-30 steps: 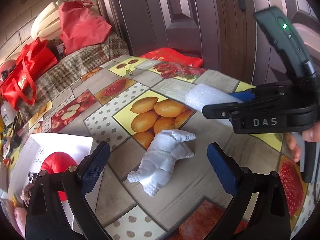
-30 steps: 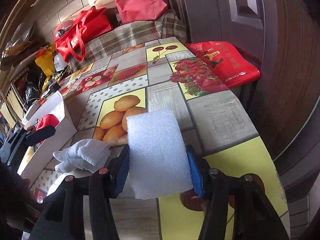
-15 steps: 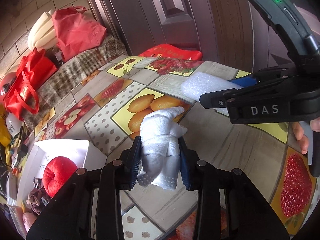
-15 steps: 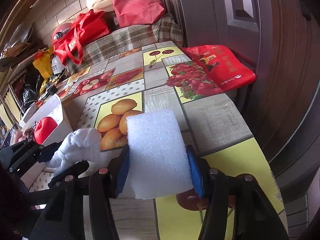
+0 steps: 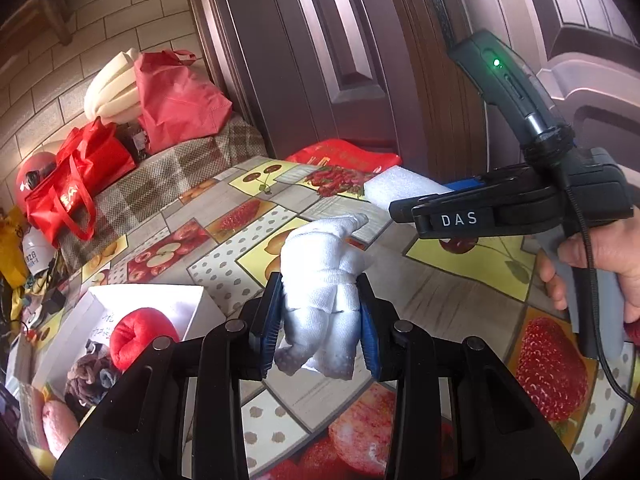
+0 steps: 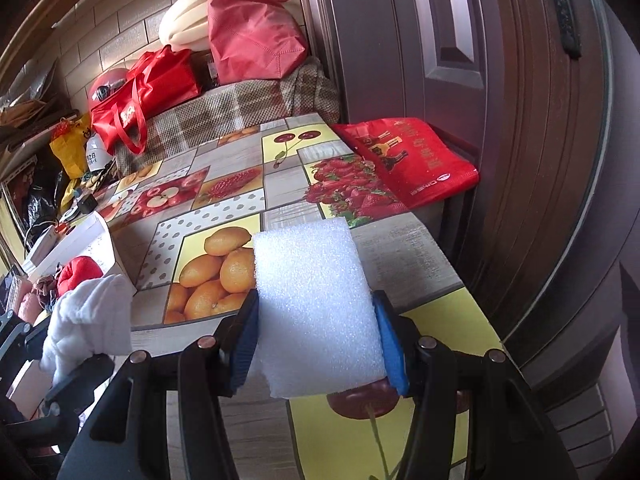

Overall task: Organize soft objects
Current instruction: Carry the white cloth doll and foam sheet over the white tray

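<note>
My left gripper (image 5: pixel 320 320) is shut on a white soft doll (image 5: pixel 320 280) and holds it above the fruit-print table (image 5: pixel 460 300). The doll also shows at the left of the right wrist view (image 6: pixel 92 320). My right gripper (image 6: pixel 316 340) is shut on a white foam block (image 6: pixel 312 304), held above the table's right side; the block's end shows in the left wrist view (image 5: pixel 400 190). A white box (image 5: pixel 132 300) at the left holds a red plush (image 5: pixel 140 332) and other soft items.
A red bag (image 6: pixel 412 160) lies at the table's far right corner by a dark door (image 6: pixel 440 40). Red bags (image 6: pixel 148 92) and a foam roll sit on a plaid-covered bench (image 6: pixel 240 108) behind. Clutter lines the left side.
My left gripper closed on the white doll lying on the table and lifted it. My right gripper kept holding the foam block, raised slightly.
</note>
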{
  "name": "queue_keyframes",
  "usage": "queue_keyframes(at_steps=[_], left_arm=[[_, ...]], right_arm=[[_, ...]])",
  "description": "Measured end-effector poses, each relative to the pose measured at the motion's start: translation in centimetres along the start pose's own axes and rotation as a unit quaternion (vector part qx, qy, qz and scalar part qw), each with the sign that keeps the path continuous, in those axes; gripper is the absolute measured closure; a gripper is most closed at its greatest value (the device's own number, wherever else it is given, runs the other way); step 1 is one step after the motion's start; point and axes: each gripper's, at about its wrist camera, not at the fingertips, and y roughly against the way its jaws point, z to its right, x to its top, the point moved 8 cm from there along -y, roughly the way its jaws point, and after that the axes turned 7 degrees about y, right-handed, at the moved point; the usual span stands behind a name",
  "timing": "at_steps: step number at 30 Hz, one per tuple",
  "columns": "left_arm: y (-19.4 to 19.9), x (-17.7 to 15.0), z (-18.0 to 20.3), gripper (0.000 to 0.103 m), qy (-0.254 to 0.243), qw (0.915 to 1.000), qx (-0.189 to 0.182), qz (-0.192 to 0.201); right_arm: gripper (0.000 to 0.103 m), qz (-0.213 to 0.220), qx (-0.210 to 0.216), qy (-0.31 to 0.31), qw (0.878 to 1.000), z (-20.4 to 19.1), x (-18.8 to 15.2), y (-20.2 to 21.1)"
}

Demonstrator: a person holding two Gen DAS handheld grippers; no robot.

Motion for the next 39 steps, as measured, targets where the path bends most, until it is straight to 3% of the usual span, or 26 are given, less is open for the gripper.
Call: queue_keyframes(at_steps=[8,15,32,39], left_arm=[[7.5,-2.3,-2.3,0.070,0.019,0.9986,-0.001,0.048],[12.5,-5.0,-6.8,0.069,0.032,0.9971,0.031,0.062],[16.5,-9.3,-17.6,0.069,0.151,0.9798,0.117,0.060],[17.2,-10.1,-20.1,0.069,0.165,0.9750,0.136,0.061]], right_arm=[[0.049,0.032,-0.027,0.003,0.999,0.1,0.6,1.1],[0.049,0.093,-0.054,0.045,0.993,-1.6,1.3,3.4],[0.048,0.143,0.040,0.068,0.987,-11.8,-1.2,7.9],[0.048,0.146,0.066,0.072,0.984,-14.9,-1.6,8.5]])
